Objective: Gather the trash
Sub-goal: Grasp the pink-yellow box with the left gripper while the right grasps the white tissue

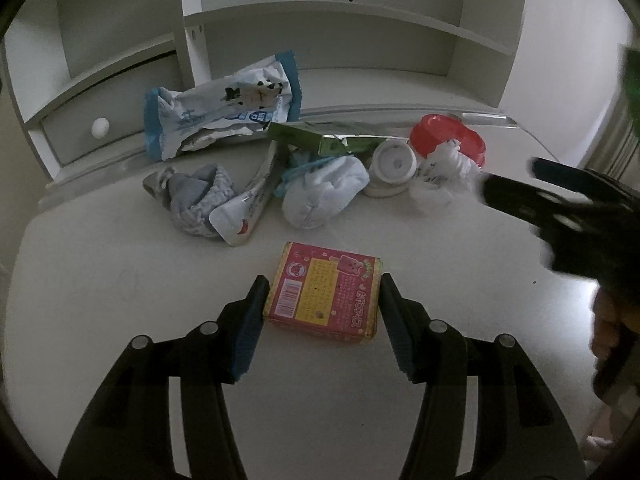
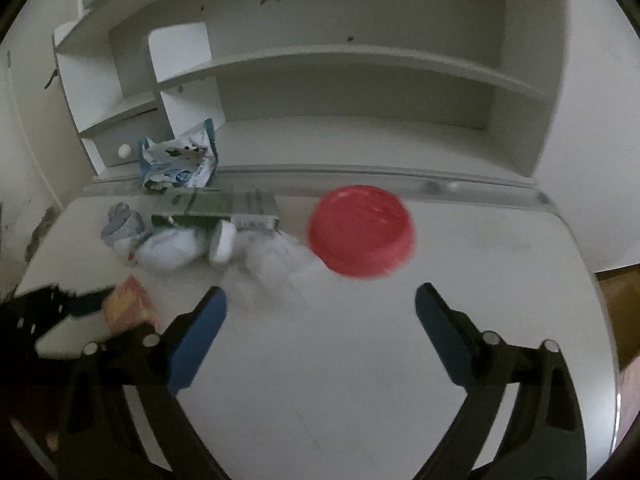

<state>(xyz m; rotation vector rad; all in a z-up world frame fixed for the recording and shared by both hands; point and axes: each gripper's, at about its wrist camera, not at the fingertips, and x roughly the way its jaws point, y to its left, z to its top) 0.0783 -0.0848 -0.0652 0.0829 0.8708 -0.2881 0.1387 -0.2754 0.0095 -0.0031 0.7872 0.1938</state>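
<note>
A pink and yellow snack box (image 1: pixel 324 296) lies on the white desk (image 1: pixel 120 280). My left gripper (image 1: pixel 322 294) is open, its fingers either side of the box, close to its ends. Beyond lie a blue and white wrapper (image 1: pixel 224 116), a green carton (image 1: pixel 320 140), a white pouch (image 1: pixel 248 208), crumpled white plastic (image 1: pixel 440 176), a white lid (image 1: pixel 394 166) and a red lid (image 1: pixel 448 138). My right gripper (image 2: pixel 320 304) is open and empty, short of the red lid (image 2: pixel 362 230). The box also shows at the left of the right wrist view (image 2: pixel 130 308).
Grey socks (image 1: pixel 196 200) and a white sock (image 1: pixel 324 196) lie among the trash. A white shelf unit (image 1: pixel 320 24) with a knobbed drawer (image 1: pixel 100 128) stands at the back of the desk. The right gripper's body (image 1: pixel 568 216) crosses the right side.
</note>
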